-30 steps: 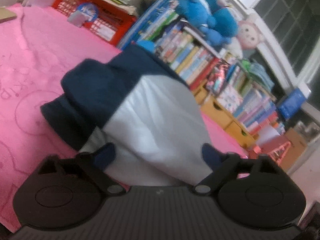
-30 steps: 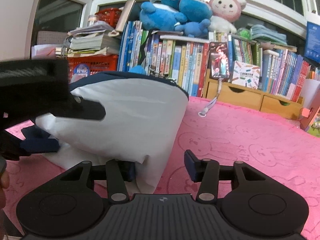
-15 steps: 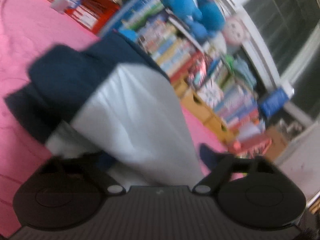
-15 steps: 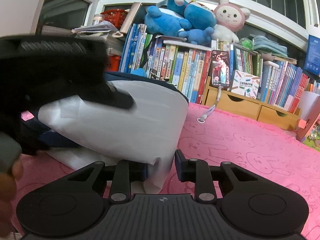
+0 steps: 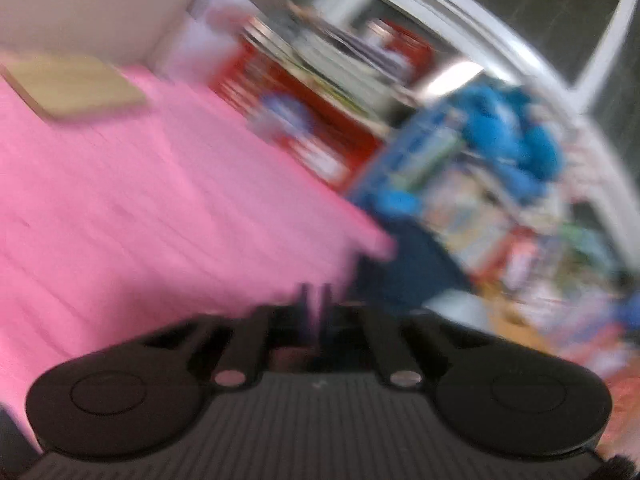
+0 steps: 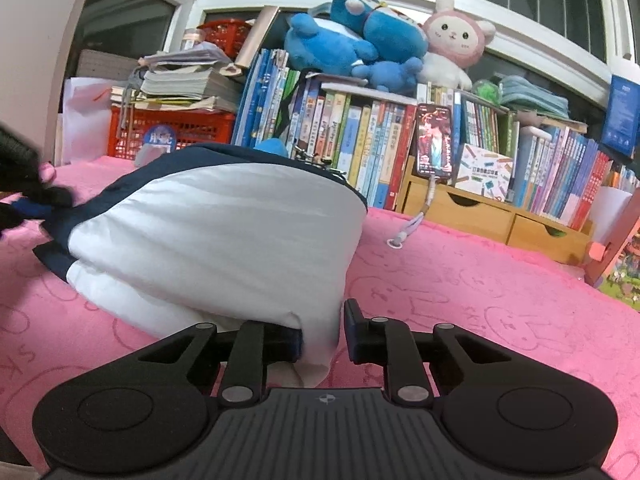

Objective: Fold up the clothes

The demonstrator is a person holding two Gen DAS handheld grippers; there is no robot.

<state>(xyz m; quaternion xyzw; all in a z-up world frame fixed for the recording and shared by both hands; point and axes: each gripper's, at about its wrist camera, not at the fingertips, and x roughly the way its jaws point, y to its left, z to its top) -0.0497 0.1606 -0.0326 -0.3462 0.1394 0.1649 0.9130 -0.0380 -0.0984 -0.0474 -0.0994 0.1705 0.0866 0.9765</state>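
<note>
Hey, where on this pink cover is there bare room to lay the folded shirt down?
Bare pink cover lies right of the shirt, in front of the wooden drawers. Another patch runs left of the shirt. The back edge is crowded: red crate, books.

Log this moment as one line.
stage: folding | left gripper: shut, empty, off garment | right gripper: closing on white-and-navy folded garment corner | surface: pink blanket
</note>
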